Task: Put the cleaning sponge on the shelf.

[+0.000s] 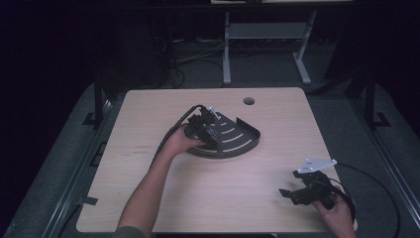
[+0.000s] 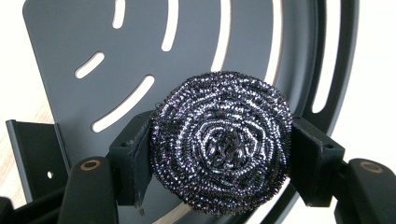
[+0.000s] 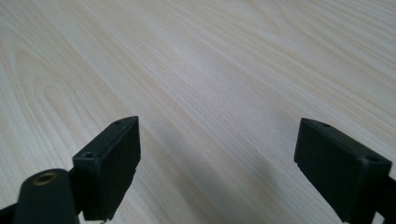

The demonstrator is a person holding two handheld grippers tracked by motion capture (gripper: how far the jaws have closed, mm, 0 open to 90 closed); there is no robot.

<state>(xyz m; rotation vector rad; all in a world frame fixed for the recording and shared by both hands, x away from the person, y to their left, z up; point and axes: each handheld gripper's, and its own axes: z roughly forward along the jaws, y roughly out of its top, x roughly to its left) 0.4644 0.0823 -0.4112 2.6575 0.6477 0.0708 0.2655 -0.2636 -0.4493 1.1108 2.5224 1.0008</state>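
Steel-wool scourer (image 2: 220,149) — round, coiled, dark, glinting.

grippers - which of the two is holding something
The left gripper, over the dark slotted tray: its jaws clamp a round steel wool scourer. The right gripper is open above bare table.

Steel scourer (image 2: 220,148) sides hidden behind left tool (image 2: 219,158) pads.

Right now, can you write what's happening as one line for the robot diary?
left gripper: shut on steel wool scrubber over dark slotted corner shelf | right gripper: open, empty, above wooden table
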